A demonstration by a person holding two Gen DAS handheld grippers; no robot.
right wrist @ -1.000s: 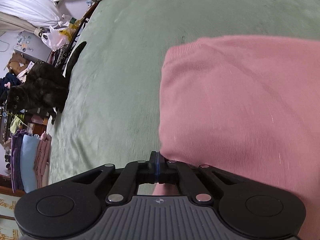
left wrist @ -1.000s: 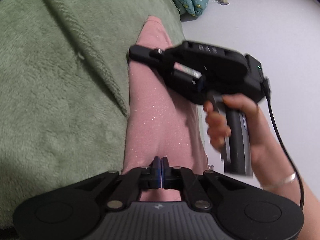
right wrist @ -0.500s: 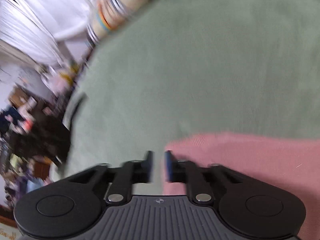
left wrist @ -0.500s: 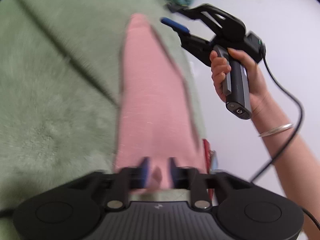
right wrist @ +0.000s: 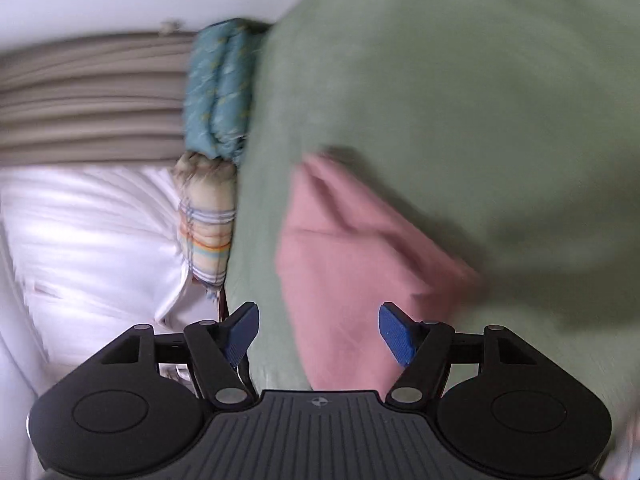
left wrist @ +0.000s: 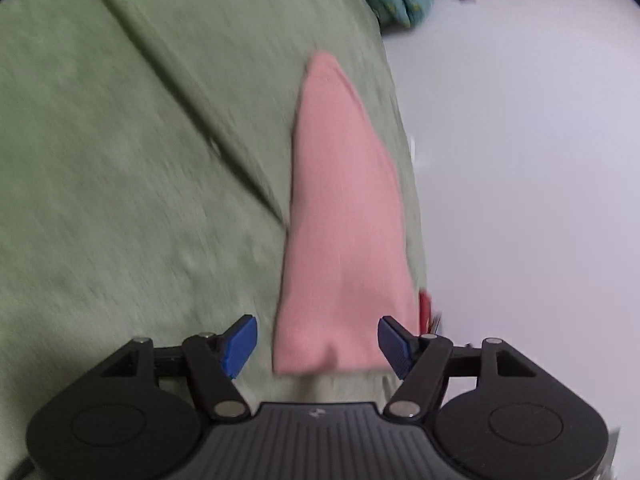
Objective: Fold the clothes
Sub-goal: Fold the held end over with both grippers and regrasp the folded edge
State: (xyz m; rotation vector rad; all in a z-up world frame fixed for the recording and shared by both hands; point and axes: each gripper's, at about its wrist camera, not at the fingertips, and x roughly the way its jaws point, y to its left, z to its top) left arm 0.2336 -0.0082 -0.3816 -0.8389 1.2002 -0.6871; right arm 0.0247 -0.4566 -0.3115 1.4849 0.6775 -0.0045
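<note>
Your left gripper (left wrist: pixel 318 340) and right gripper (right wrist: pixel 318 330) are both opening with nothing pinched — likely letting go so the folded pink garment (left wrist: pixel 340 224) lies flat on the green blanket (left wrist: pixel 140 160).

My left gripper (left wrist: pixel 318 340) points downward at a shallow slant, its jaws opening, the blue pads (left wrist: pixel 240 344) wide apart and pressing on nothing. My right gripper (right wrist: pixel 319 332) is angled much the same, jaws opening too, pads (right wrist: pixel 396 336) clear of any contact.
</note>
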